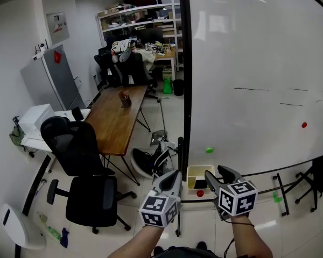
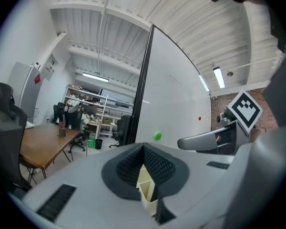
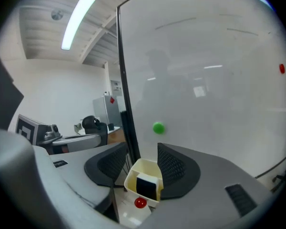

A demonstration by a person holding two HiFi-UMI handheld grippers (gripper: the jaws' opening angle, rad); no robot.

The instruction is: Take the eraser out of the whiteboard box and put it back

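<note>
A cream whiteboard box [image 1: 194,172] hangs at the bottom left corner of the whiteboard [image 1: 258,63]. The black eraser [image 1: 201,184] stands upright inside it, and in the right gripper view the eraser [image 3: 144,186] shows a dark face in a white rim. A red magnet [image 3: 140,202] sits on the box front [image 3: 155,170]. My right gripper [image 3: 143,151] is open, just short of the box, with nothing between its pads. My left gripper [image 1: 175,175] hovers left of the box, its tips together and empty; a sliver of the box [image 2: 146,181] shows past them.
A green magnet [image 1: 209,150] sticks on the board above the box, and a small red one [image 1: 304,125] farther right. The board's black post [image 1: 184,79] rises just left of the box. Black office chairs [image 1: 81,165] and a wooden table [image 1: 116,117] stand to the left.
</note>
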